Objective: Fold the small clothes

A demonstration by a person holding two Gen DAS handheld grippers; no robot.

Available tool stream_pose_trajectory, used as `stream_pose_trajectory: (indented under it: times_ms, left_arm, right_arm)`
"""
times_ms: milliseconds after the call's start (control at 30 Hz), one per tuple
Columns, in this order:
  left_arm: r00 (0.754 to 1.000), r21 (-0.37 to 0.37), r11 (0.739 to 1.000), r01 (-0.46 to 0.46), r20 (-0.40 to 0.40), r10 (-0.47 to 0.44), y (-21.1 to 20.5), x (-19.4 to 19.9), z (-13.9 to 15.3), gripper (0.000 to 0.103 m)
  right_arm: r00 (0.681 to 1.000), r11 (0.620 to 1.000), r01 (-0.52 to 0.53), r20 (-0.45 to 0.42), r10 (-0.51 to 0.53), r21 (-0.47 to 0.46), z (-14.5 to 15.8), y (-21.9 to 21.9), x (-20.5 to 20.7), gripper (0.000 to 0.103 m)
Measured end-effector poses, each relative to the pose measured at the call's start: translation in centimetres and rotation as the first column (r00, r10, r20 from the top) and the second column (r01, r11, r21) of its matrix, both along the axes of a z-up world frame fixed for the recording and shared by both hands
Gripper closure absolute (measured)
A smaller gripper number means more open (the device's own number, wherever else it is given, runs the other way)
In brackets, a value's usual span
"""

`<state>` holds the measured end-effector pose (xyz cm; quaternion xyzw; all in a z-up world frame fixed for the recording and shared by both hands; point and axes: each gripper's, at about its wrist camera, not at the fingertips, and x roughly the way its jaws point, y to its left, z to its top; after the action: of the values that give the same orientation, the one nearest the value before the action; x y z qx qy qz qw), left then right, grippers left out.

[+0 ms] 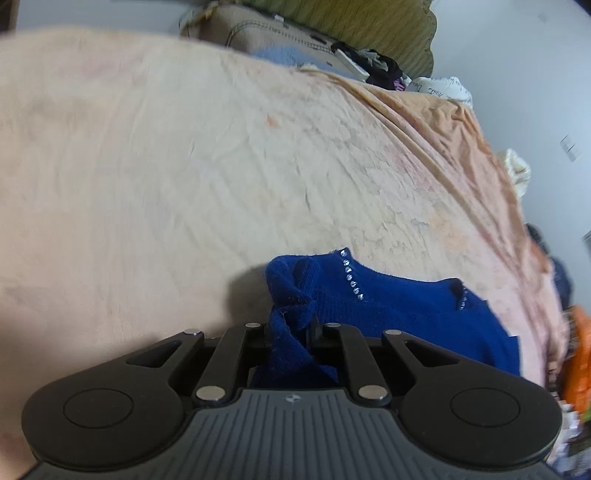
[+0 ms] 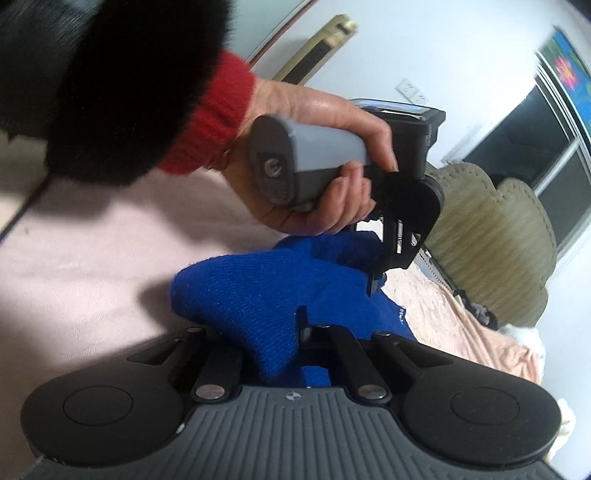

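Gripping the small royal-blue knitted sweater with the row of little rhinestones (image 1: 399,306), both black two-finger grippers are closed on its cloth: the left gripper (image 1: 291,332) pinches a bunched edge, the right gripper (image 2: 275,328) another fold. The garment lies on the pale peach bedsheet (image 1: 184,166), partly raised. I judge that the fold is only beginning; next the two edges must be carried over evenly. A hand (image 2: 325,155) holds the left tool close above. Clutter near the olive headboard (image 1: 354,22) stays well apart.

Left hand-held gripper (image 1: 291,330) clamped on blue sweater (image 1: 399,314) edge, over peach bedsheet (image 1: 184,166).
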<state>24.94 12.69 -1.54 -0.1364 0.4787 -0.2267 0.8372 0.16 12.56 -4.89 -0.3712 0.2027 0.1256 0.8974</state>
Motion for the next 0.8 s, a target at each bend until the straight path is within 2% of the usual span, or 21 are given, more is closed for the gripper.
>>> stream_pose_trajectory:
  times_ms: [100,233,333,567,700,800]
  left_arm:
    - [0.999,0.063,0.998,-0.028,0.041,0.026,-1.8,-0.9,2.4,0.093]
    - [0.996,0.073,0.996,-0.057,0.069,0.052,-4.4,-1.8,5.3,0.093]
    - [0.994,0.079,0.995,-0.060,0.095,0.052,-7.6,-2.9,7.1,0.093]
    - [0.987,0.161,0.987,-0.007,0.157,-0.019,-17.3,-4.9,9.0,0.093]
    - [0.986,0.227,0.973,0.047,0.147,-0.081,-23.6,-5.5,7.8,0.093]
    - [0.982,0.278,0.957,0.085,0.137,-0.127,-28.1,-5.8,6.3,0.093]
  right_arm:
    - [0.999,0.997,0.024,0.035,-0.026,0.067,1.6,-1.8,-0.8,0.099]
    - [0.991,0.985,0.082,0.088,-0.096,0.151,3.5,-5.2,-2.9,0.099]
    - [0.980,0.960,0.141,0.103,-0.169,0.241,5.1,-8.7,-4.1,0.099]
    - [0.936,0.873,0.261,0.112,-0.333,0.413,6.7,-17.2,-6.8,0.099]
    - [0.913,0.806,0.316,0.070,-0.401,0.500,6.4,-22.1,-7.2,0.099]
    - [0.893,0.738,0.359,0.021,-0.450,0.572,5.6,-25.9,-7.5,0.099]
